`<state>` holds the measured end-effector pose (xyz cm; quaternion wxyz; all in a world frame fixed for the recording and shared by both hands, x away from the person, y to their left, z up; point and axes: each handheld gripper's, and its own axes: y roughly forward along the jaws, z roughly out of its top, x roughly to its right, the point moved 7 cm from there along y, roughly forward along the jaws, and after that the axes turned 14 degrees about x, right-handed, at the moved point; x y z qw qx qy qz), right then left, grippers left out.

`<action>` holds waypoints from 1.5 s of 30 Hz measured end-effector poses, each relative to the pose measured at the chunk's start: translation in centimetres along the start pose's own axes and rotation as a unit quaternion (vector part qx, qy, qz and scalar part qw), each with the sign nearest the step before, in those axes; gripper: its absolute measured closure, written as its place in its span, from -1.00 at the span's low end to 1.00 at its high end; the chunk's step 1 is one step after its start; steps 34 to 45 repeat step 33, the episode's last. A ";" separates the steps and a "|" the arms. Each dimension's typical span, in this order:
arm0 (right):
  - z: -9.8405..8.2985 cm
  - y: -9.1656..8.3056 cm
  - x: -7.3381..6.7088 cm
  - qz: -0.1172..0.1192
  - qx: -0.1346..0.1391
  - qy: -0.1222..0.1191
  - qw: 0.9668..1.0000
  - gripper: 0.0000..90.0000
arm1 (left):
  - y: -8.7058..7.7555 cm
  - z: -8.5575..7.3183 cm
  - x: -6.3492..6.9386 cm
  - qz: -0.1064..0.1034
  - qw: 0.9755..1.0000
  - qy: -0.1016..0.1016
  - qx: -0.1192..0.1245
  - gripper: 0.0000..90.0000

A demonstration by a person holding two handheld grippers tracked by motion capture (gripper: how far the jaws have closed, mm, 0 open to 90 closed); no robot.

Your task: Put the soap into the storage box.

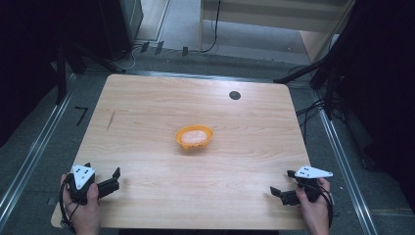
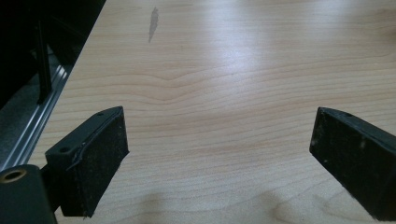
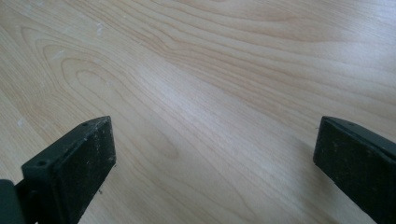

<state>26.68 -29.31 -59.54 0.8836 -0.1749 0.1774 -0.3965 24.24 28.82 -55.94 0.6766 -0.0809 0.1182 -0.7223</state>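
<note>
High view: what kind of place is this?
Probably a lab or data-collection workspace, not a home: a bare wooden table framed by aluminium rails, loose cables on grey floor, and one orange bowl set out centrally.

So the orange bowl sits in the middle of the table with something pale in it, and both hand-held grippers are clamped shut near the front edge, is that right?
Not quite. The orange bowl does sit mid-table with something pale inside, and both tools are near the front edge, but the left hand-held gripper and right hand-held gripper are open. Each gripper view shows its jaws wide apart over bare table.
</note>
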 end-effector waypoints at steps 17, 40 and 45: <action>-1.2 -3.1 0.7 -0.005 0.024 0.012 1.000 -1.00 | 0.0 0.0 0.2 -0.001 1.000 0.009 -0.001 -0.90; -1.3 -4.1 1.0 -0.001 0.065 0.030 0.997 -1.00 | 0.2 -0.1 0.3 0.003 1.000 0.014 -0.007 -0.90; -1.3 -4.1 1.0 -0.001 0.065 0.030 0.997 -1.00 | 0.2 -0.1 0.3 0.003 1.000 0.014 -0.007 -0.90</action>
